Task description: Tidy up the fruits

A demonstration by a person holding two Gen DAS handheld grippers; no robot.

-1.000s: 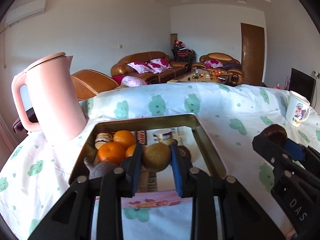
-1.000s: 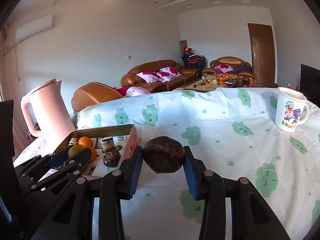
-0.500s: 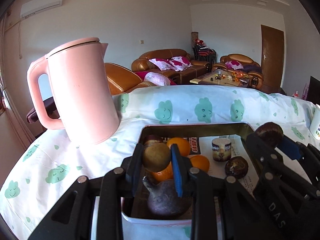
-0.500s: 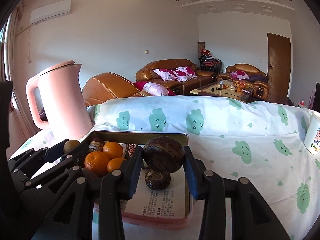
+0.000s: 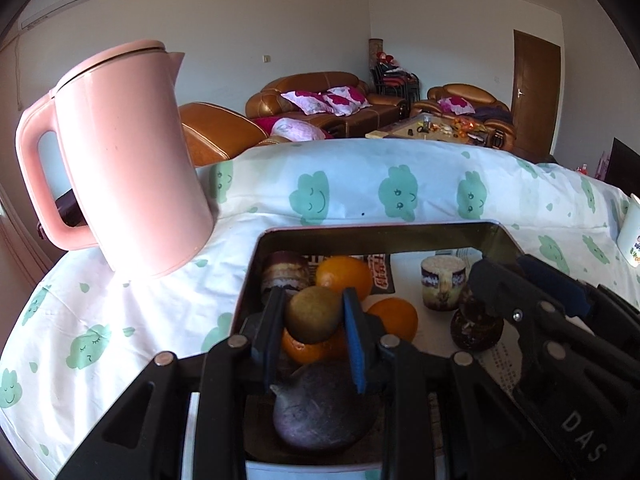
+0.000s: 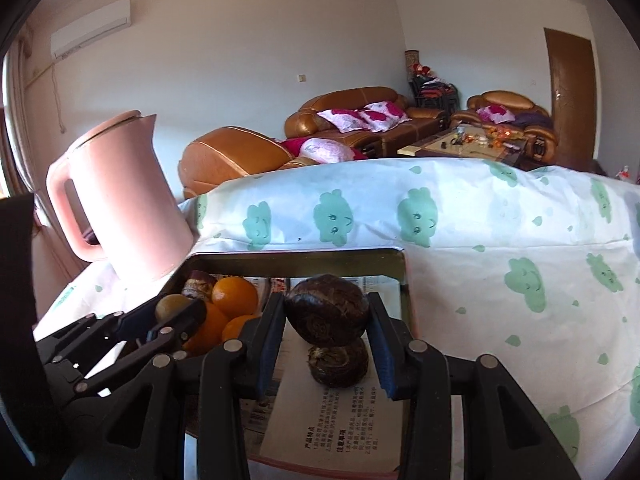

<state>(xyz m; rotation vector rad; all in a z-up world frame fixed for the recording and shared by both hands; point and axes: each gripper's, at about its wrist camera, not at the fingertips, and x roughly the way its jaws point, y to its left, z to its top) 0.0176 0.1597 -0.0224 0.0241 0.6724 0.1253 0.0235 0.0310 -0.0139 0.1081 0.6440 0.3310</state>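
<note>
- Left tool (image 5: 314, 330): over the near-left part of the tin tray (image 5: 376, 232). A round olive-brown fruit (image 5: 313, 314) sits between its two pads, both pads touching it. Its jaws are opening at this moment, the fruit still caught between them.
- Right tool (image 6: 326, 338): over the right half of the same tray. It grips a dark brown round fruit (image 6: 327, 310), pads pressed to both sides, the fruit clear of the tray floor.
- Directly beneath the gripped dark fruit lies a second dark brown fruit (image 6: 338, 364), resting on the printed paper (image 6: 340, 432) that lines the tray.
- Tray contents, left-wrist view: oranges (image 5: 344, 276) grouped at the left, under and behind the olive-brown fruit; a purple-grey lumpy root (image 5: 324, 408) at the near edge, below the left tool; a brown striped round item (image 5: 285, 272) in the far-left corner; a small white-topped cup (image 5: 443, 282) towards the far right.
- Tray stands on a table covered by a white cloth with green cloud faces (image 5: 360, 196).
- Pink kettle (image 5: 120, 152): upright on the cloth, just beside the tray's far-left corner.
- White printed mug (image 5: 631, 236): at the right edge of the left-wrist view, well apart from the tray.
- The two tools are side by side over the tray; each shows in the other's view.
</note>
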